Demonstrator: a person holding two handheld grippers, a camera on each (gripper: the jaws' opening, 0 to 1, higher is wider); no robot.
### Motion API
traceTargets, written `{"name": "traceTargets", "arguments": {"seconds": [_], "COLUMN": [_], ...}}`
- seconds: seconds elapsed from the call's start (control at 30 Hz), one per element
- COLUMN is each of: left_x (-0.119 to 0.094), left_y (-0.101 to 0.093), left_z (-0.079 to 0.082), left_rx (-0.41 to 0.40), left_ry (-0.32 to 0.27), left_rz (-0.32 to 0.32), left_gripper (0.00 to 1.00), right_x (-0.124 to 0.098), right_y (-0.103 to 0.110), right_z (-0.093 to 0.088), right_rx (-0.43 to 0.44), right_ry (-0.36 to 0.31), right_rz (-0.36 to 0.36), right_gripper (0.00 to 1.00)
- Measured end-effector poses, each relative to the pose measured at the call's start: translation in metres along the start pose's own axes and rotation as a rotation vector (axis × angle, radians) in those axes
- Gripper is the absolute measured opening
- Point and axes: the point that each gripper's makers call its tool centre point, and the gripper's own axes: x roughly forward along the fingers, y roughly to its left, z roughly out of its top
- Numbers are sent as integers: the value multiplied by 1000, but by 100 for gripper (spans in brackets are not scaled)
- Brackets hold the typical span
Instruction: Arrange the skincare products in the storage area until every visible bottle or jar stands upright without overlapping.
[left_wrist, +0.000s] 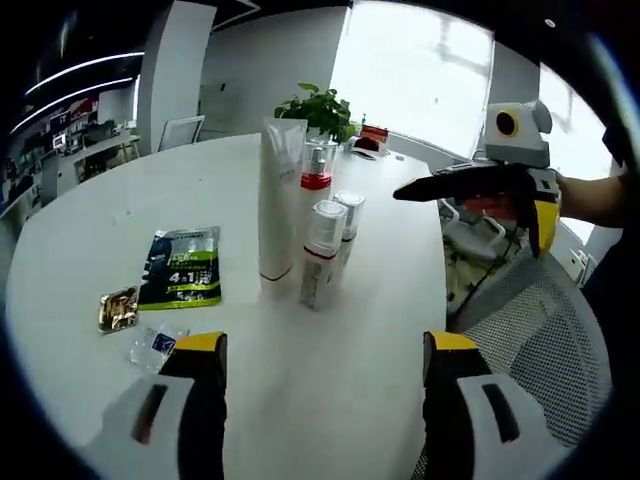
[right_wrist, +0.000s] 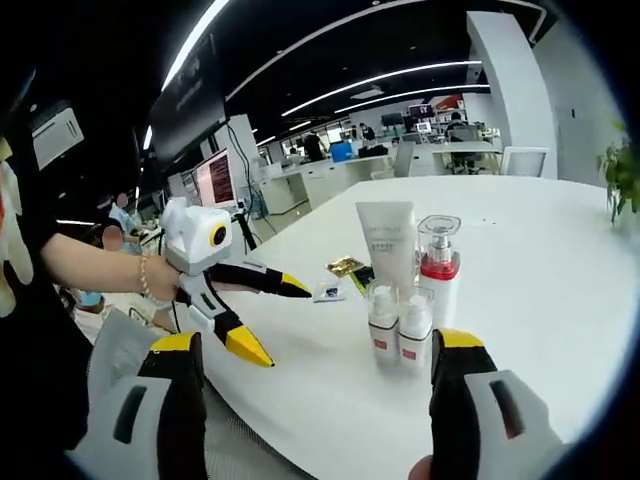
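One tube (left_wrist: 277, 200) and three bottles (left_wrist: 322, 252) stand clustered mid-counter (left_wrist: 90, 230); three sachets (left_wrist: 182, 266) lie beside; both hand-held grippers (left_wrist: 325, 372) (right_wrist: 317, 372) gape wide, empty.

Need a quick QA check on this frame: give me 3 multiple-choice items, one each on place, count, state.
1. Where does the green sachet lie relative to the tube in the left gripper view?
A. left of it
B. right of it
C. on top of it

2. How many containers stand in the cluster, tube included?
A. two
B. four
C. six

3. How do the left gripper's jaws stand?
A. shut on the tube
B. shut on nothing
C. open, holding nothing

Key: 1 A, the sachet lies flat left of the tube. 2 B, tube, red-collared pump bottle and two small bottles. 3 C, a wide gap shows bare table.
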Motion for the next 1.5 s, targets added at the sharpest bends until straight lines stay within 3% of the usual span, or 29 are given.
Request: {"name": "traceTargets", "arguments": {"seconds": [0.5, 0.77, 0.97, 1.13, 1.3, 1.5], "left_x": [-56, -84, -101, -110, -113, -114], "left_y": [3, 7, 6, 7, 8, 8], "left_z": [-31, -42, -53, -60, -52, -54], "left_rx": [-141, -236, -264, -291, -280, -273], "left_ry": [-24, -79, -79, -81, -98, -94], "left_rz": [131, 201, 236, 264, 278, 276], "left_gripper": [96, 99, 98, 98, 97, 97], "right_x": [6, 7, 8, 9, 8, 8], "right_y": [13, 20, 21, 26, 30, 30], "right_z": [-6, -11, -16, -20, -23, -28], "right_rx": [16, 19, 12, 7, 7, 0], "right_ry": [19, 31, 38, 44, 52, 56], "right_rz": [7, 14, 0, 3, 7, 3], "right_gripper": [99, 99, 99, 99, 99, 98]}}
